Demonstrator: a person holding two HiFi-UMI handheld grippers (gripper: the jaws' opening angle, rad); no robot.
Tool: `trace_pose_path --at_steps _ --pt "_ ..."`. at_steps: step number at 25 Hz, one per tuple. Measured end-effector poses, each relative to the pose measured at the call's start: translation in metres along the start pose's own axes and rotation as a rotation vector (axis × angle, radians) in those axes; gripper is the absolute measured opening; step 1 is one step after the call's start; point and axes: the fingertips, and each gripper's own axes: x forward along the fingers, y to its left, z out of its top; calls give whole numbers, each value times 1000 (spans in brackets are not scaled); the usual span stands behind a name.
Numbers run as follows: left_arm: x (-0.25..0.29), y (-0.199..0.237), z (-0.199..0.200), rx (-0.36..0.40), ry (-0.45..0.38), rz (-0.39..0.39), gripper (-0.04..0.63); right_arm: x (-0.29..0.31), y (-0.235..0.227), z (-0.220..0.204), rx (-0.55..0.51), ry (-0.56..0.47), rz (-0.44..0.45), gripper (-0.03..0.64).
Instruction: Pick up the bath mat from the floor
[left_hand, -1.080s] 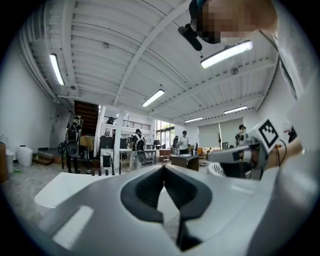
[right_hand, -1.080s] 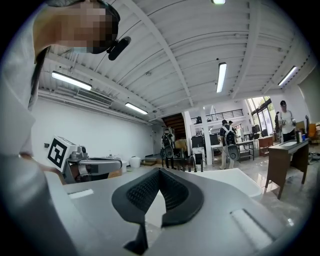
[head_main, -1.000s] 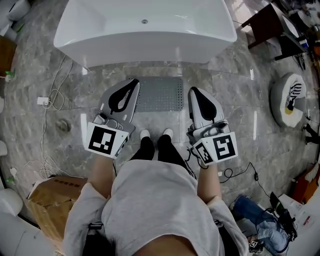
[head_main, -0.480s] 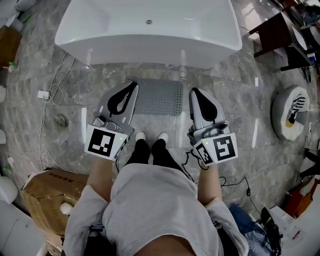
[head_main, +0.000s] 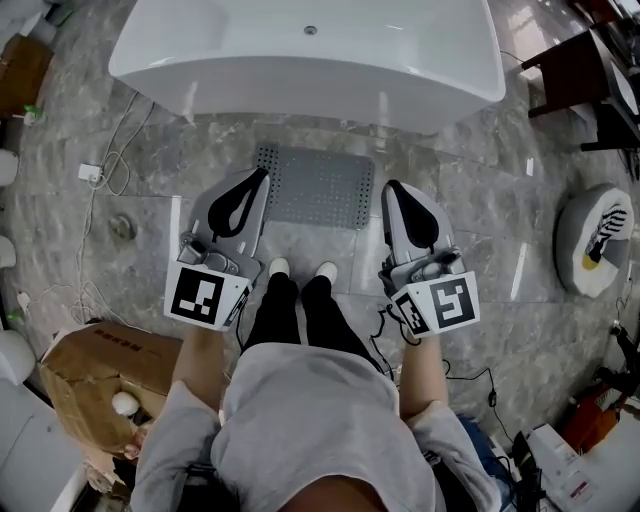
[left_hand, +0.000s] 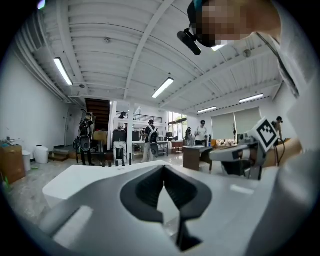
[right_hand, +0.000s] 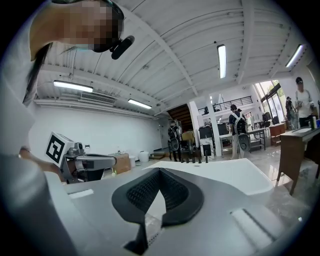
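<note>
The grey studded bath mat (head_main: 318, 186) lies flat on the marble floor in front of the white bathtub (head_main: 300, 55), just beyond the person's feet. My left gripper (head_main: 260, 174) hovers over the mat's left edge, shut, with nothing in it. My right gripper (head_main: 391, 187) hovers at the mat's right edge, also shut and empty. In the left gripper view the dark pads (left_hand: 150, 187) meet, with the tub rim behind them. The right gripper view shows its pads (right_hand: 175, 192) closed as well. The mat itself is hidden in both gripper views.
A torn cardboard box (head_main: 90, 375) sits at the lower left. Cables and a socket block (head_main: 92, 175) lie on the floor at left. A round white device (head_main: 595, 235) is at right, a dark table (head_main: 570, 85) at the upper right. People stand far back in the hall.
Both grippers have come lower and stayed shut. The view has shifted, so more of the mat shows between them and the tub sits further right in the picture.
</note>
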Motion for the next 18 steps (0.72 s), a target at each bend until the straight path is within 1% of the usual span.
trace_pose_path --at_steps 3,9,12,13,15,18 --pt "7 3 -21 1 24 -1 0 7 -8 -17 4 12 -7 -2" --pt "17 12 -71 -10 70 -39 0 22 -14 -67 30 35 -48 -2" --pt "20 19 -108 -8 127 -60 0 30 -18 -100 44 44 -73 -2" --pt "22 20 -119 -7 128 -69 0 32 -19 -112 48 47 -82 -2" --pt "25 21 -139 -5 103 -88 0 35 -22 -138 50 49 -99 -2" --pt "28 24 -181 -10 113 -102 0 39 -28 -180 49 54 -122 -2"
